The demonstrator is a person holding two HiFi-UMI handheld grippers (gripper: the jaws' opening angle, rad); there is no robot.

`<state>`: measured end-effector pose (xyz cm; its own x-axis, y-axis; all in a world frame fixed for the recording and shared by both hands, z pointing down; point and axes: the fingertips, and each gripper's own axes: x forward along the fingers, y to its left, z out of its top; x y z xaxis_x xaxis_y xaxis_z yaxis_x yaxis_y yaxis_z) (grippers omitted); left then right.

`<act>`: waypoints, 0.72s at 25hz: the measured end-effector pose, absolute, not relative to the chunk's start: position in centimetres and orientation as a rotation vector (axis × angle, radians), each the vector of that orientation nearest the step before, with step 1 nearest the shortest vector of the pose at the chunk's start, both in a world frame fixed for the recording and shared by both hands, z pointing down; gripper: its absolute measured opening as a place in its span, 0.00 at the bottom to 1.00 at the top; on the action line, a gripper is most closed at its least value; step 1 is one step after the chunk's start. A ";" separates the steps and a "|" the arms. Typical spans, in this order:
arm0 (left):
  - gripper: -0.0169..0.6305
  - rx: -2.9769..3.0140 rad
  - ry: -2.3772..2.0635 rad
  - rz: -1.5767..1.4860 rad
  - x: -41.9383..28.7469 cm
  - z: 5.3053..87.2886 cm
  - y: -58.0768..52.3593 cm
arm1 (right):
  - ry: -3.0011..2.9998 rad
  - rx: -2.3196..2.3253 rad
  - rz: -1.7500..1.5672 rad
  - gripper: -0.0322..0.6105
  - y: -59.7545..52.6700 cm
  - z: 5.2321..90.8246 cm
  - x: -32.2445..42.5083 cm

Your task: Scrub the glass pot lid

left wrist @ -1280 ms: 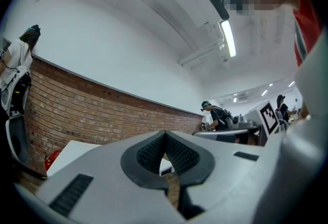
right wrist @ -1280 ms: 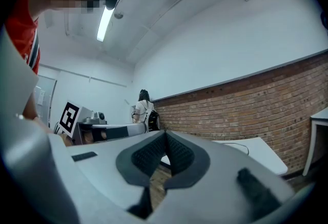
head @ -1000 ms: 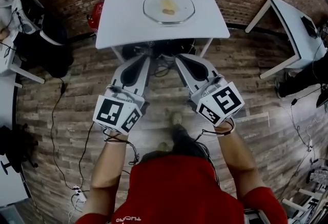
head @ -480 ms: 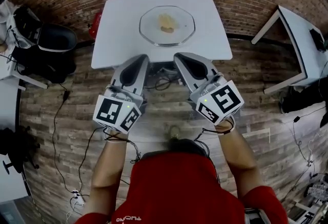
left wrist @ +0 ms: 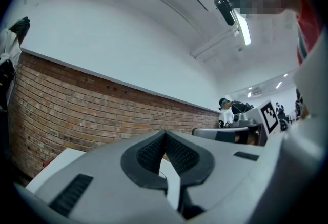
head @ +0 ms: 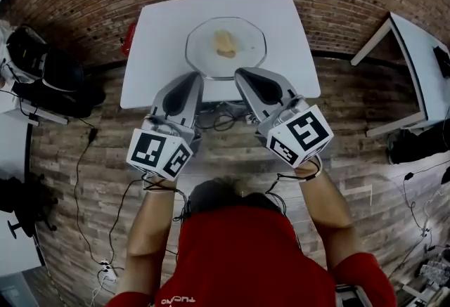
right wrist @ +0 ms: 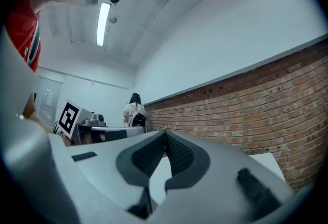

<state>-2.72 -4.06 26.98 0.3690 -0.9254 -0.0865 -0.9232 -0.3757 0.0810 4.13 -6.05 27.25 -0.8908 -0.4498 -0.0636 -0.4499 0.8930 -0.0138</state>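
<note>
Starting at the far left of the head view: dark bags (head: 43, 70) heaped on the plank floor, black cables (head: 79, 158) trailing below them

Small red object (head: 129, 37) on the floor, just beside the left edge of the white table (head: 158, 31)

Left gripper (head: 192, 79) held over the table's near edge, marker cube toward the person; pads (left wrist: 151, 154) pressed together, nothing between them, pointed at the brick wall (left wrist: 77, 110)

Glass pot lid (head: 242, 60) lying flat on the table, centred, toward the near edge; both gripper tips overlapping its near rim as seen from above, one at each side

Yellowish lump (head: 225, 43) at the lid's middle, possibly a sponge, too small to tell

Right gripper (head: 244, 74) alongside the left one, angled inward; pads (right wrist: 148, 155) likewise closed on nothing

Red shirt (head: 239, 260) at the bottom, forearms reaching up to both grippers

Second white table (head: 411, 53) at far right, well apart from the first
</note>
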 end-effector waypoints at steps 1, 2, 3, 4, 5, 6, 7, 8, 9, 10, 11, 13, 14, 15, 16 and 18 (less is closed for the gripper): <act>0.05 2.582 -1.745 -0.181 -2.8 27.1 -4.6 | 2.995 -0.716 -0.002 0.10 -6.7 27.4 4.1; 0.05 2.580 -1.746 -0.178 -2.9 27.2 -5.1 | 2.997 -0.720 -0.005 0.10 -7.3 27.5 4.0; 0.05 2.577 -1.747 -0.174 -3.1 27.4 -5.6 | 3.000 -0.724 -0.008 0.10 -7.8 27.7 3.8; 0.05 2.574 -1.746 -0.171 -3.4 27.7 -6.1 | 3.004 -0.727 -0.011 0.10 -8.2 27.9 3.6; 0.05 2.571 -1.744 -0.170 -3.7 27.8 -6.6 | 3.008 -0.732 -0.012 0.10 -8.7 28.1 3.4; 0.05 2.570 -1.743 -0.172 -4.0 28.0 -7.2 | 3.011 -0.737 -0.011 0.10 -9.1 28.2 3.2; 0.05 2.571 -1.742 -0.175 -4.4 28.0 -7.8 | 3.013 -0.745 -0.010 0.10 -9.7 28.4 3.0; 0.05 2.574 -1.740 -0.179 -4.8 28.1 -8.5 | 3.014 -0.754 -0.009 0.10 -10.3 28.5 2.8; 0.05 2.579 -1.738 -0.181 -5.1 28.1 -9.2 | 3.014 -0.765 -0.008 0.10 -11.1 28.7 2.5; 0.05 2.585 -1.736 -0.180 -5.5 28.2 -10.0 | 3.015 -0.778 -0.007 0.10 -11.9 28.9 2.3; 0.05 2.593 -1.733 -0.177 -5.8 28.3 -10.8 | 3.016 -0.791 -0.005 0.10 -12.7 29.0 1.9; 0.05 2.607 -1.723 -0.170 -6.6 28.6 -12.5 | 3.019 -0.815 -0.002 0.10 -14.5 29.3 1.2; 0.05 2.614 -1.717 -0.168 -7.0 28.6 -13.4 | 3.021 -0.825 0.000 0.10 -15.3 29.3 0.7; 0.05 2.621 -1.713 -0.168 -7.5 28.7 -14.4 | 3.023 -0.834 0.002 0.10 -16.3 29.4 0.2; 0.05 2.626 -1.710 -0.168 -8.1 28.6 -15.3 | 3.026 -0.843 0.004 0.10 -17.2 29.5 -0.3; 0.05 2.635 -1.703 -0.168 -9.3 28.7 -17.3 | 3.031 -0.869 0.002 0.10 -19.3 29.7 -1.4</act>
<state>-9.27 -17.30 28.70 0.4066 -0.9092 -0.0897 -0.9092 -0.4123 0.0576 -1.40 -19.26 29.68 -0.8481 -0.5297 0.0102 -0.5297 0.8482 0.0042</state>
